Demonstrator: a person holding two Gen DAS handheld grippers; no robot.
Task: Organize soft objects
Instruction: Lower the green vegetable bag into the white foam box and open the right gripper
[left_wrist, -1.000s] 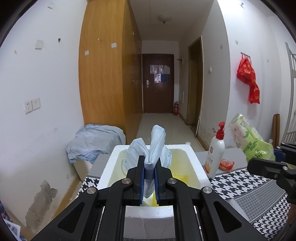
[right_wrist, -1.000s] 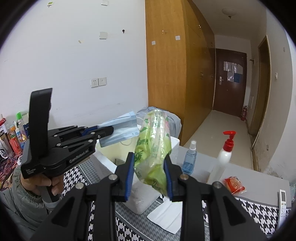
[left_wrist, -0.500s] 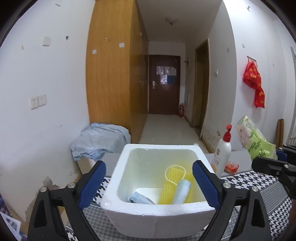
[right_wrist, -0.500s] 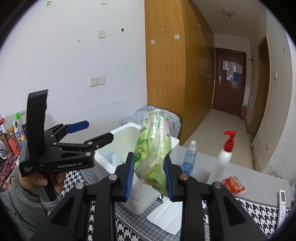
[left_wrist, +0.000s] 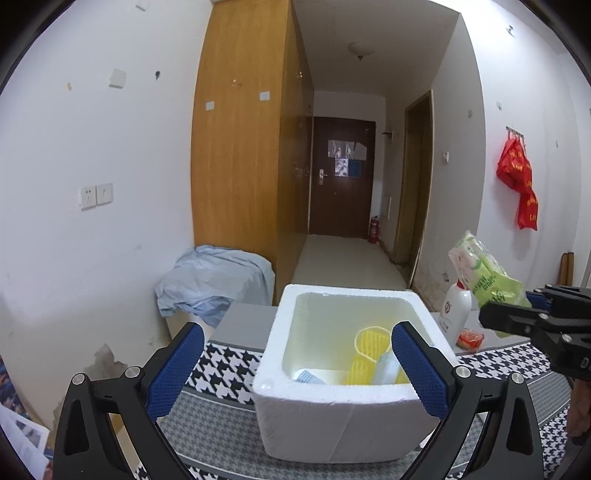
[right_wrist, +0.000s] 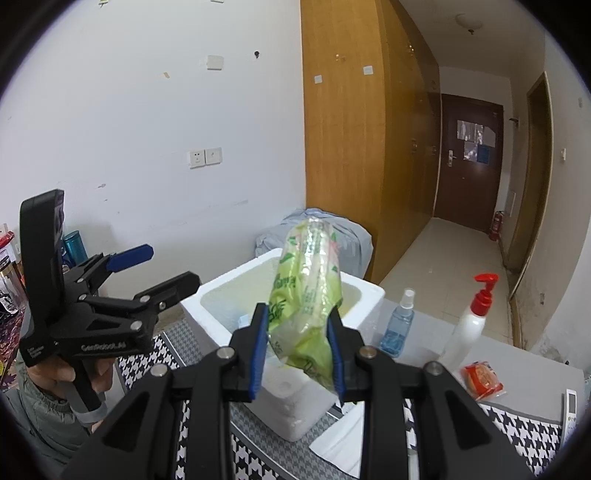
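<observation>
While the left gripper hangs with jaws spread wide and empty before the white foam box, blue face masks lie inside it. With jaws clamped, the right gripper holds a green tissue pack above the box's near side.

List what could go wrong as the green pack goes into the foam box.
1. The right gripper pinches only the lower end of the green tissue pack; the soft pack may sag or slip out before reaching the foam box.
2. The open left gripper hovers at the box's near edge, so the two could collide.
3. The pump bottle and spray bottle stand beside the box; a wide swing might topple them.
</observation>
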